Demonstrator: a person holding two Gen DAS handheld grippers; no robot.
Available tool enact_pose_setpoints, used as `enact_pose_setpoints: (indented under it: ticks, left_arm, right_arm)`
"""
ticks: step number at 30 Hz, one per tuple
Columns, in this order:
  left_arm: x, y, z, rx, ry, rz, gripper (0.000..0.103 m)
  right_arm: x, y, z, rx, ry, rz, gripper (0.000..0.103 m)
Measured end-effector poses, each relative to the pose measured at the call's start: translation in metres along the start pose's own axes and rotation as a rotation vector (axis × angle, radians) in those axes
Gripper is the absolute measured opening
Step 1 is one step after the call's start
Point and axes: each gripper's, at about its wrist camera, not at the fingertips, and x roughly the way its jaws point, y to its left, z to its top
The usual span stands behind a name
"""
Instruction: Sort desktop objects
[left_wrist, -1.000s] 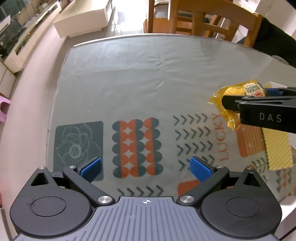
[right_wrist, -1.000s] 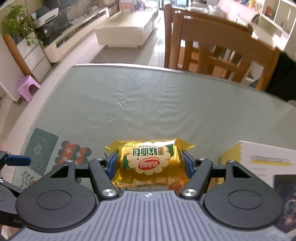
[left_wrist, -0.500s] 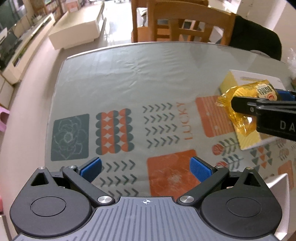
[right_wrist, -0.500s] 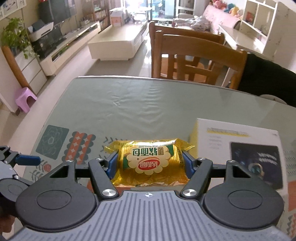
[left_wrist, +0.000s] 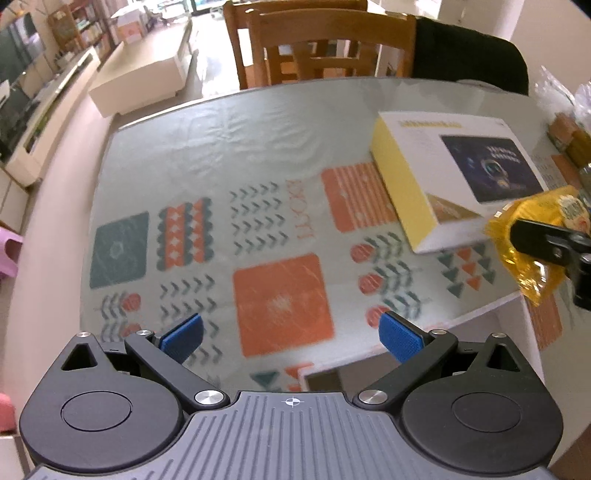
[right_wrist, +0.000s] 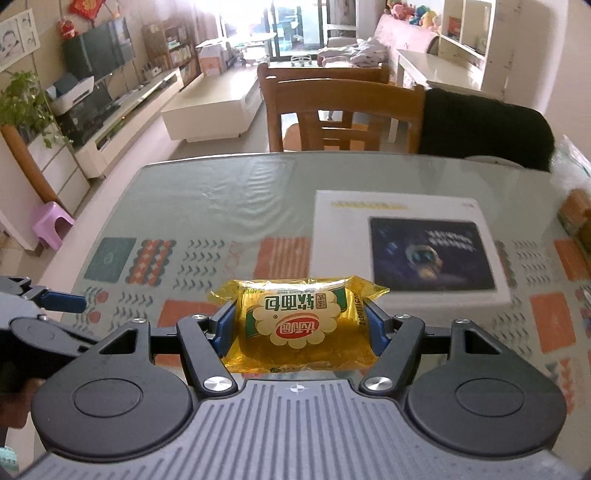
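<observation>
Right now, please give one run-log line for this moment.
left gripper: open, empty | right gripper: shut on bread packet, above table | white box: on table

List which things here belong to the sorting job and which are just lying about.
In the job:
- yellow snack packet, clamped in the right gripper
- white storage bin at the near edge
- left gripper, jaws open, empty

Lying about:
- white-and-yellow box
- wooden chair
- purple stool

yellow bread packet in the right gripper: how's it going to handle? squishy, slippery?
The yellow bread packet is probably soft: its film wrapper bulges and crinkles between the right gripper's blue pads. The glossy film looks slippery, so it may creep if the grip loosens. It seems light, hanging above the table without sagging much.
</observation>
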Motion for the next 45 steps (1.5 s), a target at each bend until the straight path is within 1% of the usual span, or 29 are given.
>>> enact_pose_setpoints:
  ticks: [6,11,15,18,22,27,31,35,38,45]
  left_arm:
    - [-0.015,-0.03,-0.03,-0.005,0.014,0.011,0.103]
    - [-0.023,-0.053,-0.061,-0.022,0.039,0.013,0.103]
    - [-0.028,-0.066,-0.083,-0.038,0.057,0.028,0.103]
    - [-0.031,-0.074,-0.099,-0.056,0.071,0.05,0.103]
    - [-0.04,-0.084,-0.116,-0.077,0.072,0.083,0.103]
    - [-0.048,-0.091,-0.132,-0.097,0.077,0.107,0.103]
    - [-0.052,-0.091,-0.14,-0.111,0.088,0.107,0.103]
    - [-0.049,-0.087,-0.143,-0.125,0.099,0.096,0.103]
    - [-0.043,-0.08,-0.14,-0.133,0.12,0.091,0.103]
    - [-0.034,-0.065,-0.123,-0.122,0.113,0.083,0.103]
  right_arm:
    - [-0.037,-0.024,-0.043,0.004,0.002,-0.009,0.084]
    - [-0.058,-0.039,-0.078,0.015,0.02,0.006,0.084]
    - [-0.067,-0.047,-0.104,0.031,0.034,0.031,0.084]
    - [-0.07,-0.052,-0.124,0.049,0.048,0.065,0.084]
    - [-0.075,-0.058,-0.146,0.052,0.063,0.104,0.084]
    - [-0.08,-0.061,-0.17,0.046,0.082,0.143,0.084]
    - [-0.083,-0.061,-0.181,0.044,0.103,0.154,0.084]
    - [-0.082,-0.06,-0.184,0.042,0.124,0.147,0.084]
    - [-0.076,-0.059,-0.184,0.053,0.14,0.136,0.084]
    - [-0.052,-0.05,-0.173,0.069,0.167,0.129,0.084]
